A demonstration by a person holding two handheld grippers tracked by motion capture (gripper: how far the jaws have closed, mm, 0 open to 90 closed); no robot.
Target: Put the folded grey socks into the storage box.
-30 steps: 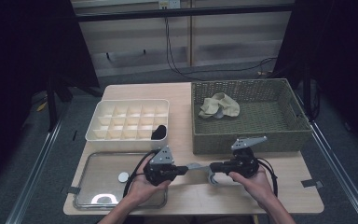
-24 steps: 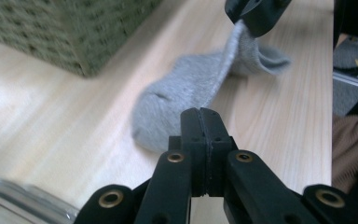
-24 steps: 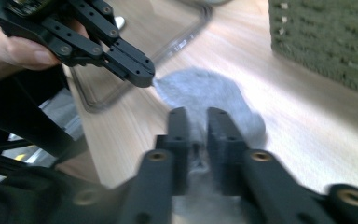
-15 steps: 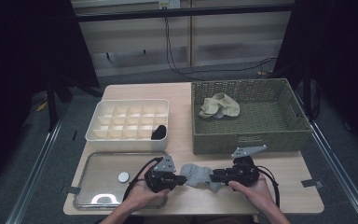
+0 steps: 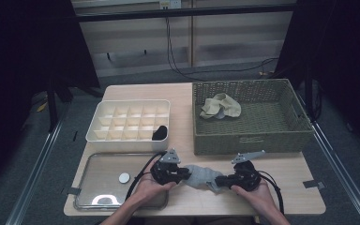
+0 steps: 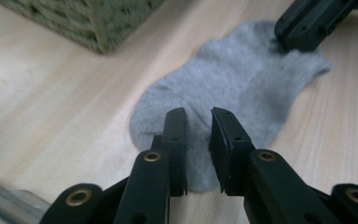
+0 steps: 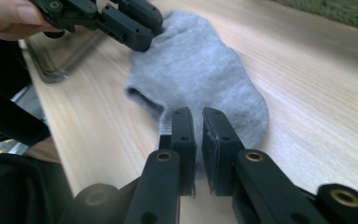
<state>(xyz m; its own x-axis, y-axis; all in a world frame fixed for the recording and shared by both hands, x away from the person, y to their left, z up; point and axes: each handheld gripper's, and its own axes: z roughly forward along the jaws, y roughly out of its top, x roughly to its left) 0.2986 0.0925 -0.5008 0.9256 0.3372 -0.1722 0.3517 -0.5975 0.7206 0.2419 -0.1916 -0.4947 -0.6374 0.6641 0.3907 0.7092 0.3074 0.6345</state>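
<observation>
Your grey sock [image 5: 201, 176] lies flat on the bare wood of the table [image 5: 290, 190], near its front edge, stretched between your 2 grippers. Your left gripper [image 6: 198, 135] has its jaws nearly together over one end of the sock with a narrow gap left, fabric between the pads; whether it truly pinches, you cannot tell. Your right gripper [image 7: 199, 135] sits the same way on the other end, jaws close with a thin slit. In the high view the left gripper [image 5: 183, 174] and right gripper [image 5: 219, 180] face each other across the sock.

Just behind the sock stands the woven basket [image 5: 253, 138], holding a beige cloth bundle [image 5: 220, 106]. To its left is the white divided tray [image 5: 103, 133] with 1 dark item [image 5: 160, 132] in a front compartment. The metal tray [image 5: 89, 199] lies under your left hand, a small white disc [image 5: 123, 177] on it. Nothing blocks the sock.

Since 1 second ago, your hands have drawn closer to you and the sock has spread out wider between the grippers
</observation>
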